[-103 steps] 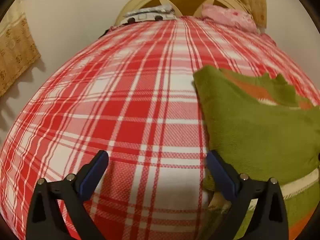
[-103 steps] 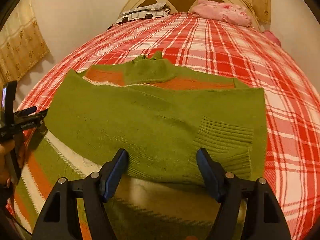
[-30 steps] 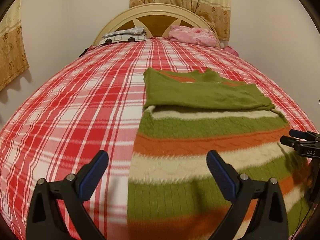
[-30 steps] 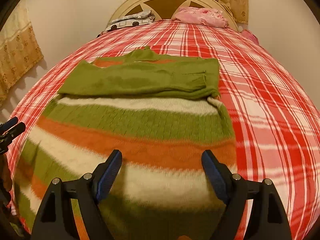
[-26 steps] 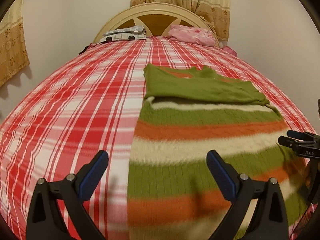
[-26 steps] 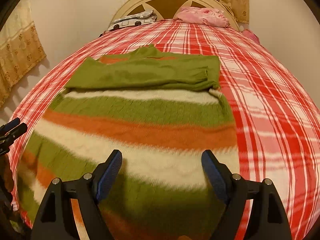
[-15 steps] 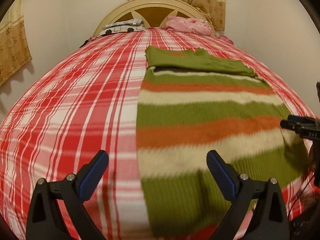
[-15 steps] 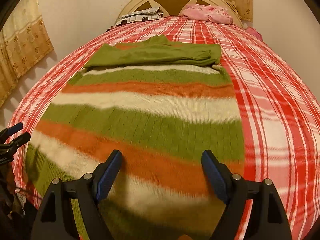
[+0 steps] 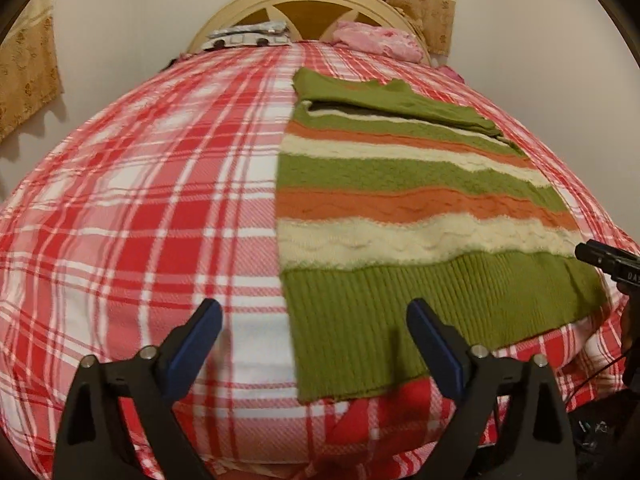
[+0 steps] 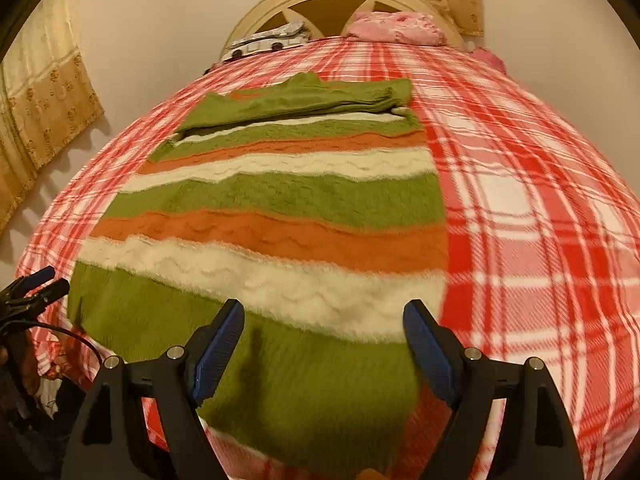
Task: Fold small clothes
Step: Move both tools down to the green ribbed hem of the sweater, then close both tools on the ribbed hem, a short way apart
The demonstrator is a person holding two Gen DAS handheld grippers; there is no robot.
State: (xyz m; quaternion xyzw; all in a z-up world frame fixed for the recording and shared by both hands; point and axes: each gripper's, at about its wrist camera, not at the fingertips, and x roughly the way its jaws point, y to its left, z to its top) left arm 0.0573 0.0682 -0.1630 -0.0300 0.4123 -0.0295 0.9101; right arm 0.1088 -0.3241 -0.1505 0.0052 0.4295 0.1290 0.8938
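With both the left tongs (image 9: 312, 334) and the right tongs (image 10: 322, 332) spread and empty above the ribbed hem of the green, orange and cream striped knitted sweater (image 10: 280, 216), lying flat on the red plaid bed (image 9: 140, 200), uneven corner grabs would likely skew the fold.

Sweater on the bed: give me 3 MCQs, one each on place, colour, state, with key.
1. Where does the sweater lie?
A. On the plaid bed
B. On the floor
C. Over the headboard

2. What colour is the ribbed hem band nearest the cameras?
A. Orange
B. Cream
C. Green

3. What state is the left claw in?
A. Shut on the hem
B. Open, holding nothing
C. Shut on the bed cover

Key: 1 A, the sweater is spread flat on the plaid cover. 2 C, the ribbed band is green. 3 B, its jaws stand wide apart above the hem corner, like the right claw.
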